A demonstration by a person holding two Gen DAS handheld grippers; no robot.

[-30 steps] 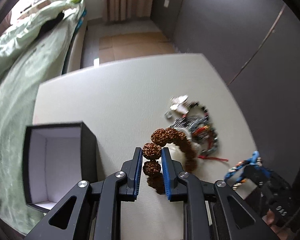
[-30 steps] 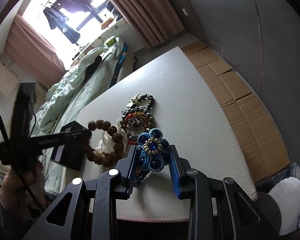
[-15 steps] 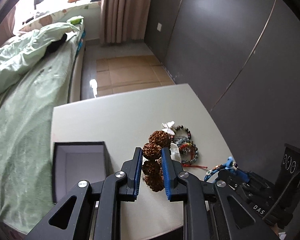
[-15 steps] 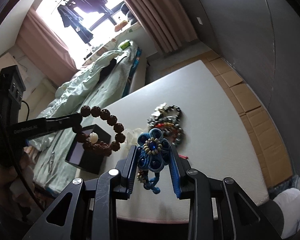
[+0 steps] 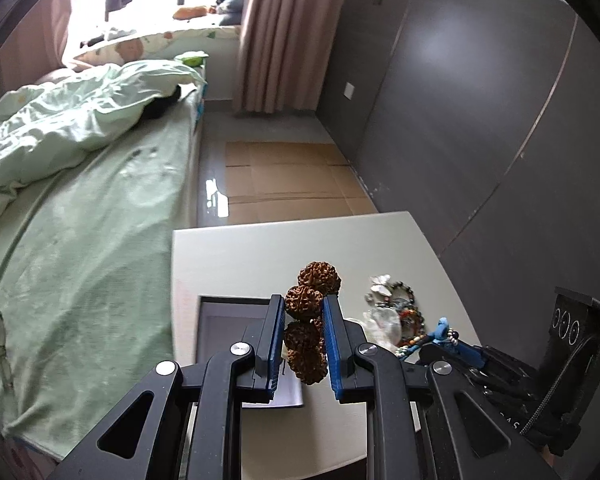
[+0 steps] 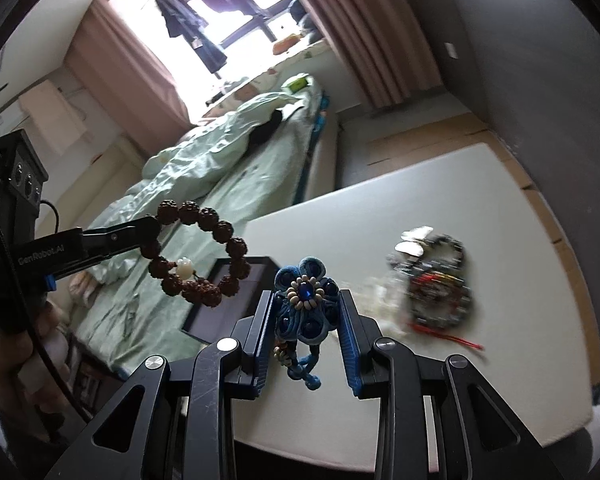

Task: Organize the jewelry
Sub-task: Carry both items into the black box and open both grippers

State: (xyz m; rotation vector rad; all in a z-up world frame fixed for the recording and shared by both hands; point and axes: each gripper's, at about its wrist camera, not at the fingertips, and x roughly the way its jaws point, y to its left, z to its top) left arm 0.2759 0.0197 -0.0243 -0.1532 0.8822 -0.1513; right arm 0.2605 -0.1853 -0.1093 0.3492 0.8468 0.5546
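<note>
Brown, knobbly seed beads form a bracelet (image 6: 196, 256) pinched between the pads of the left hand-held gripper (image 5: 303, 336), lifted above an open black box (image 6: 236, 300) on the pale desk (image 6: 500, 208). It likely hangs loose and light, best held by one bead. The right hand-held gripper (image 6: 306, 320) clamps a soft blue knotted flower ornament (image 6: 306, 300). Beyond it lies a heap of bracelets (image 6: 436, 280). The left tool reads "GenRobot.AI".
</note>
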